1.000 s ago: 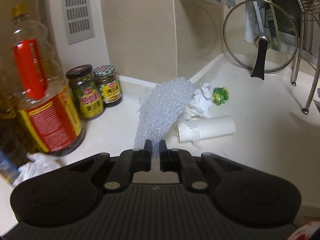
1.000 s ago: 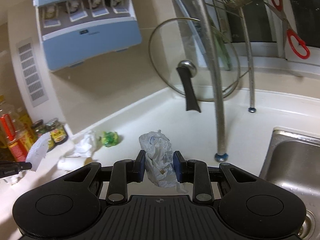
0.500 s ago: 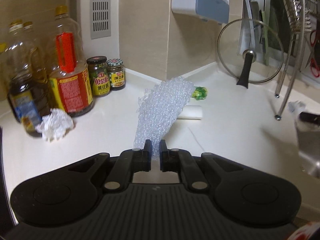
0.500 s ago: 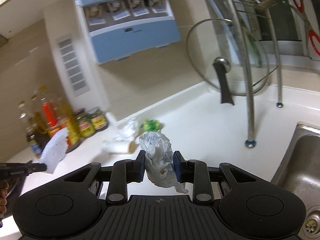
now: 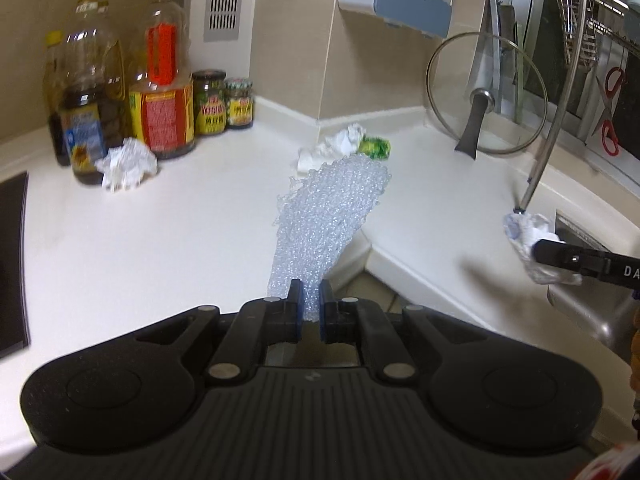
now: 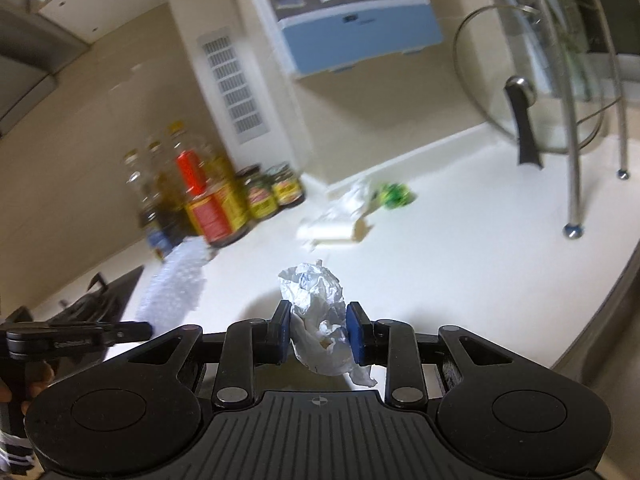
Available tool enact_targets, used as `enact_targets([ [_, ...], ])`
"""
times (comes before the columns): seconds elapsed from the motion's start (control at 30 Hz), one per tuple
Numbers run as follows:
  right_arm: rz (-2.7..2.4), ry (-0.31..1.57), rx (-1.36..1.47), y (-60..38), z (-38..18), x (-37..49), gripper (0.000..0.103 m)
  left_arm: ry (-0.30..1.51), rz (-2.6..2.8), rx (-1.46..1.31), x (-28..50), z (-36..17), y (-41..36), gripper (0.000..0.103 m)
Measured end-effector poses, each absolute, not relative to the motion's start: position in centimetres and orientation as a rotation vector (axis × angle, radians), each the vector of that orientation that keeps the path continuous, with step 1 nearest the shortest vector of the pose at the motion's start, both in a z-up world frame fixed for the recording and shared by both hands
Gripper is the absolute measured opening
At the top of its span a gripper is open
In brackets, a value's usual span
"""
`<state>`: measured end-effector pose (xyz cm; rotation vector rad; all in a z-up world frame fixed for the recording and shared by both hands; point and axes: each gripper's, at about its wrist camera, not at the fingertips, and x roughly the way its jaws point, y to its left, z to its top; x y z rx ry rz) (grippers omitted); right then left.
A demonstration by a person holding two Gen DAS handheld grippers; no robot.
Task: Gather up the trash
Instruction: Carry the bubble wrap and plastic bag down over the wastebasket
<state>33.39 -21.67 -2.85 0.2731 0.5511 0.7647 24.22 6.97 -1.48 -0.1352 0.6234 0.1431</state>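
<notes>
My left gripper is shut on a sheet of bubble wrap and holds it in the air above the white counter. My right gripper is shut on a crumpled white plastic wrapper, also lifted; it shows in the left wrist view at the right. On the counter lie a crumpled paper ball, a white tissue with a paper roll and a green wrapper. The left gripper and bubble wrap show at the left of the right wrist view.
Oil bottles and sauce jars stand at the back left wall. A glass pot lid leans at the back right beside a metal rack leg. A steel sink is at the right. A black cooktop edge is at the left.
Both grippers have pulled back and up from the counter with their trash still held. The views widened, showing more bottles and the paper ball. The right gripper swung left.
</notes>
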Motion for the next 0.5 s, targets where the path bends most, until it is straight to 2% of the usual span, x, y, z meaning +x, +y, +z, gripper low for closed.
enact_targets([
  [0.5,0.862,0.701,0.178,-17.5,-7.4,29.9,0.03,0.768,0.145,-0.182,22.5,-5.9,4.3,0.006],
])
